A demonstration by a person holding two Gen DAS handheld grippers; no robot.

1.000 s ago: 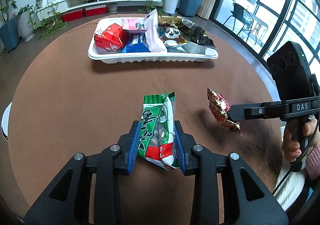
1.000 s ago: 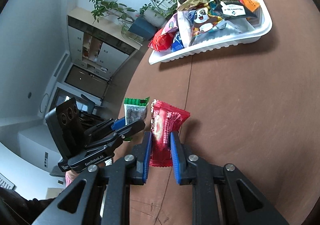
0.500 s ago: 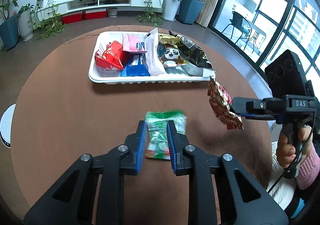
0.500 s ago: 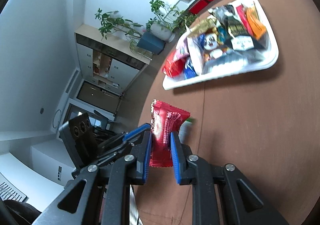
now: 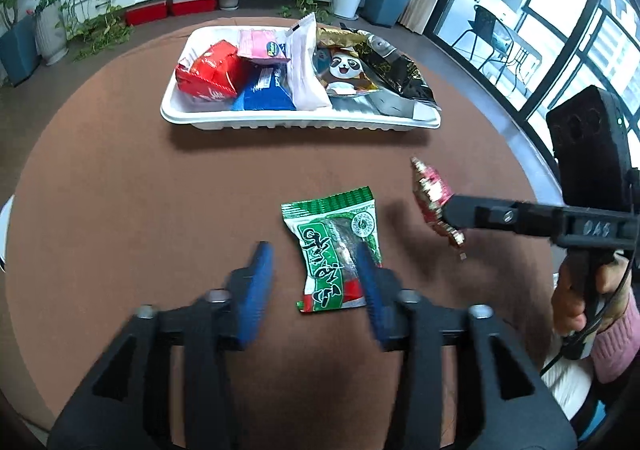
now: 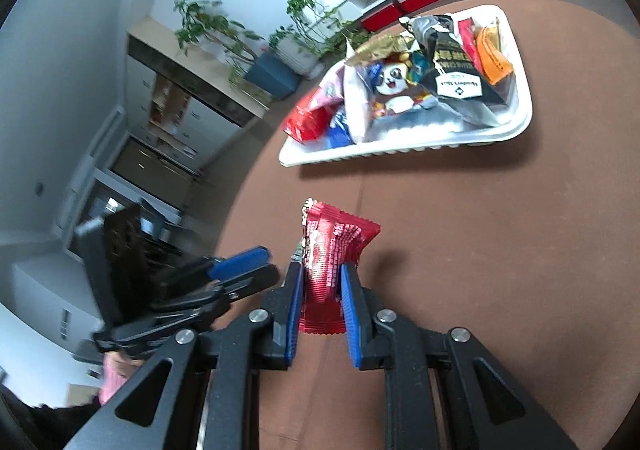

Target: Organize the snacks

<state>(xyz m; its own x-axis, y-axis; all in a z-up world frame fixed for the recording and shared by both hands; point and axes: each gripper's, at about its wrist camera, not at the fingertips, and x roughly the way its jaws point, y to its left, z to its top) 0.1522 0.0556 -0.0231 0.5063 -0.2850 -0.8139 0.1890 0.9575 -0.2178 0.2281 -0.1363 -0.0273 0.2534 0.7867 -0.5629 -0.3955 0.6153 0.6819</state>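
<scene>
A green snack packet [image 5: 332,250] lies flat on the brown round table [image 5: 120,210]. My left gripper [image 5: 313,254] hovers over it with its jaws opening. The packet sits between the blue fingers, close to the right one, and neither pad presses it. To its right, my right gripper [image 5: 444,206] holds a red snack packet [image 5: 430,190] in the air. In the right wrist view that gripper [image 6: 320,274] is shut on the red packet [image 6: 336,246], which stands upright between the pads. The left gripper [image 6: 240,270] shows to its left, blurred.
A white tray [image 5: 300,122] full of several snack bags stands at the far side of the table, also the tray [image 6: 400,148] in the right wrist view. A hand in a pink sleeve [image 5: 580,290] holds the right gripper. Potted plants and a low shelf lie beyond the table.
The left gripper held the green packet upright a second ago. Its jaws have since spread and the packet now lies flat on the table. The right gripper still grips the red packet.
</scene>
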